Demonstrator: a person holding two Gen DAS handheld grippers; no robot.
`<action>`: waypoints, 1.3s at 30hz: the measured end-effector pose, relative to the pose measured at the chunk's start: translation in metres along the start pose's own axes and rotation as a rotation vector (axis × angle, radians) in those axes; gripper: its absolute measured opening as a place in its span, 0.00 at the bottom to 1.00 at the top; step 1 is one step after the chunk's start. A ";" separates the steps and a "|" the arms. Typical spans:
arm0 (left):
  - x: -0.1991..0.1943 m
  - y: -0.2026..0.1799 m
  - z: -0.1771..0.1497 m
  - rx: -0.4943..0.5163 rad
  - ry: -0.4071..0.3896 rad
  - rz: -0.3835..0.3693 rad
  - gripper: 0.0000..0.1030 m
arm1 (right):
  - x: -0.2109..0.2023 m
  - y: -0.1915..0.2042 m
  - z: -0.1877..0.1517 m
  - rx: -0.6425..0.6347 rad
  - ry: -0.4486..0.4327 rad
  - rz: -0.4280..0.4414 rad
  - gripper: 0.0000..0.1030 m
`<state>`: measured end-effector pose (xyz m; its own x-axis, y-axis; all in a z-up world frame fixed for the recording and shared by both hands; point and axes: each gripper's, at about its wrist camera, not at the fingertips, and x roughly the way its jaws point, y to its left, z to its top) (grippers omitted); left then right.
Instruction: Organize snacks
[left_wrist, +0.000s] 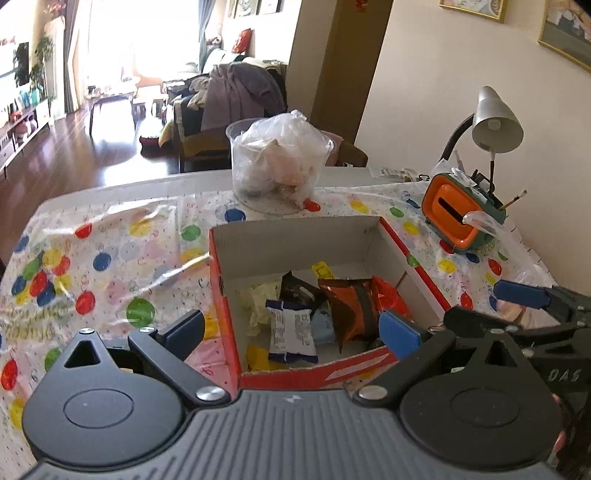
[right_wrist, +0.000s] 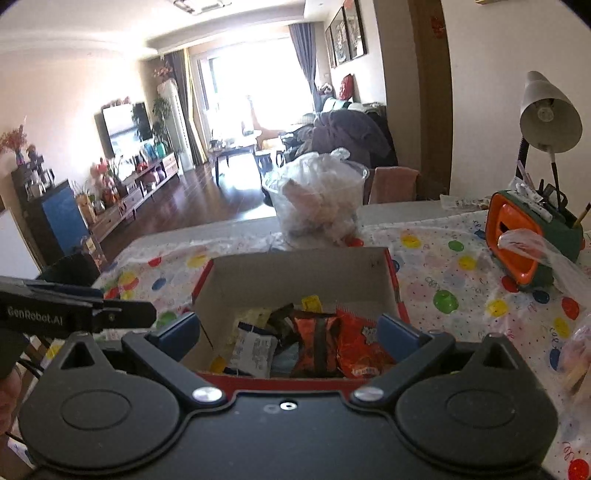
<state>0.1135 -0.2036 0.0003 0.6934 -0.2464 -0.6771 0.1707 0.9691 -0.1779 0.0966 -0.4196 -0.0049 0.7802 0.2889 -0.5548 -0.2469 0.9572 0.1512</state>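
Both grippers hang over the near end of a red cardboard box (left_wrist: 402, 254) on the table with a dotted tablecloth (left_wrist: 110, 258). Left gripper (left_wrist: 291, 328) has its blue-padded jaws spread wide with nothing between them; right gripper (right_wrist: 291, 332) likewise stands wide apart and empty. Inside the box lie the snacks: a white-and-blue packet (left_wrist: 291, 328), an orange-brown packet (left_wrist: 351, 306), a bright orange bag (right_wrist: 364, 343) and a pale yellow wrapper (left_wrist: 262, 299). Beyond the box stands a clear plastic tub (left_wrist: 277, 162) stuffed with bags; an orange-green desk organizer (left_wrist: 458, 210) and a desk lamp (left_wrist: 495, 122) stand at right.
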 end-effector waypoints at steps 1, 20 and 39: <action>0.001 0.000 -0.001 -0.010 0.005 -0.004 0.98 | 0.001 0.001 -0.001 -0.001 0.004 -0.016 1.00; 0.002 -0.006 -0.002 -0.005 -0.001 0.025 0.98 | 0.003 -0.004 -0.003 0.033 0.035 0.002 1.00; -0.012 -0.009 -0.001 0.006 -0.069 0.015 0.98 | -0.004 -0.005 0.004 0.076 -0.018 -0.002 1.00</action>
<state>0.1023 -0.2091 0.0093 0.7423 -0.2308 -0.6291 0.1641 0.9728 -0.1633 0.0972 -0.4256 0.0001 0.7909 0.2870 -0.5405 -0.2015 0.9561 0.2127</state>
